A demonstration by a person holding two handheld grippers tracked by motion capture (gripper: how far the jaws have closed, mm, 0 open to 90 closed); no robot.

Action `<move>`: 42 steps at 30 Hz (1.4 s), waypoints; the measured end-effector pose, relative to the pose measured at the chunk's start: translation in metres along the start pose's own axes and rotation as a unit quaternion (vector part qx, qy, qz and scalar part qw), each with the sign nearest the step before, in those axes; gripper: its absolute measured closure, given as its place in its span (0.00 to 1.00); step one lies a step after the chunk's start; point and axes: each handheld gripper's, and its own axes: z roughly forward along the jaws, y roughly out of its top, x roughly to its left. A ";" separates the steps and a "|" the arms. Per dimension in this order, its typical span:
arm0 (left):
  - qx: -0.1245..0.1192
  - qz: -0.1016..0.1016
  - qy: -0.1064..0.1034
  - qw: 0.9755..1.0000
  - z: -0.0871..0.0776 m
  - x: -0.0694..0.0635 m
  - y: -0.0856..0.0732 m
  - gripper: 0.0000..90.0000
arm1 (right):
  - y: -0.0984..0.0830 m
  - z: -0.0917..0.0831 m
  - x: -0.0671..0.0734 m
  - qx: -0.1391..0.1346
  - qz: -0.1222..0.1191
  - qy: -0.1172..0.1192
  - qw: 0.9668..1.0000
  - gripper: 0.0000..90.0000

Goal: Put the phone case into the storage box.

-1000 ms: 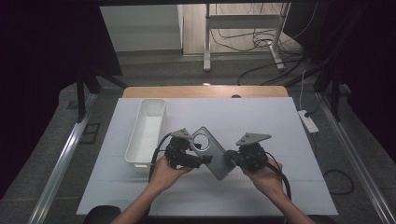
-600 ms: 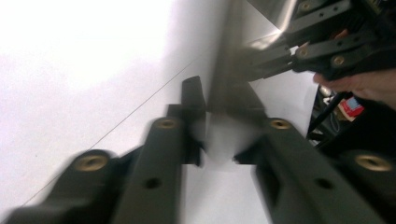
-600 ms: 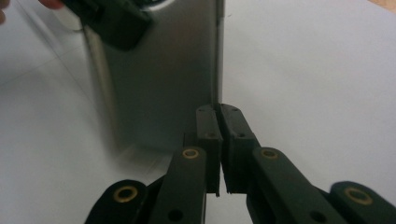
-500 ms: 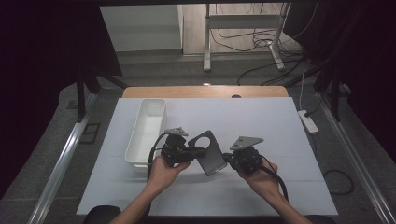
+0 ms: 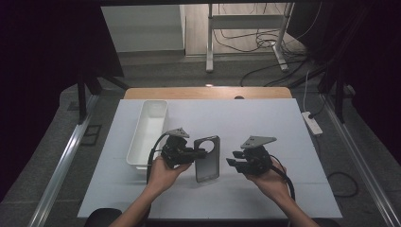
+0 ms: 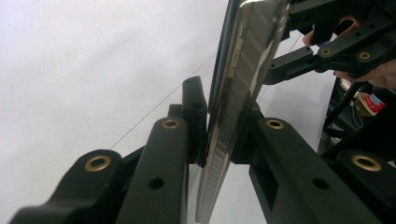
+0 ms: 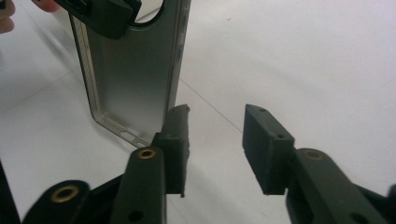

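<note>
Handover of the smoky translucent plastic phone case [image 5: 207, 158] looks to be the step in hand: the left gripper [image 5: 198, 153] has its fingers [image 6: 194, 121] clamped on the case's edge, holding it tilted above the white bench [image 5: 283, 123], while the right gripper [image 5: 234, 163], just beside it, has just been opening, and its fingers [image 7: 177, 140] stand apart with nothing between them. To do this well, keep the left clamp firm on the rim, steady the case, and clear the right fingers sideways before carrying it toward the white oblong plastic tray [image 5: 147, 132].
</note>
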 end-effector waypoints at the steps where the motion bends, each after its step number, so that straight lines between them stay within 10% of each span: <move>1: -0.001 0.000 0.000 1.000 0.000 0.000 0.000 0.89 | 0.000 -0.001 -0.001 -0.001 0.000 0.004 1.000 0.62; 11: -0.034 0.002 -0.018 0.999 -0.011 0.003 0.002 0.89 | -0.001 0.001 -0.001 0.001 0.010 0.062 0.998 0.27; 20: -0.047 0.026 -0.052 0.997 -0.014 -0.006 0.006 0.89 | 0.002 0.008 0.006 -0.004 0.002 0.089 0.996 0.21; 35: -0.049 0.046 -0.139 0.988 -0.005 -0.015 0.007 0.87 | 0.006 0.006 0.016 -0.016 -0.035 0.166 0.985 0.85; 42: -0.046 0.068 -0.103 0.991 -0.004 -0.015 0.006 0.77 | 0.007 0.004 0.023 -0.007 -0.054 0.142 0.988 0.89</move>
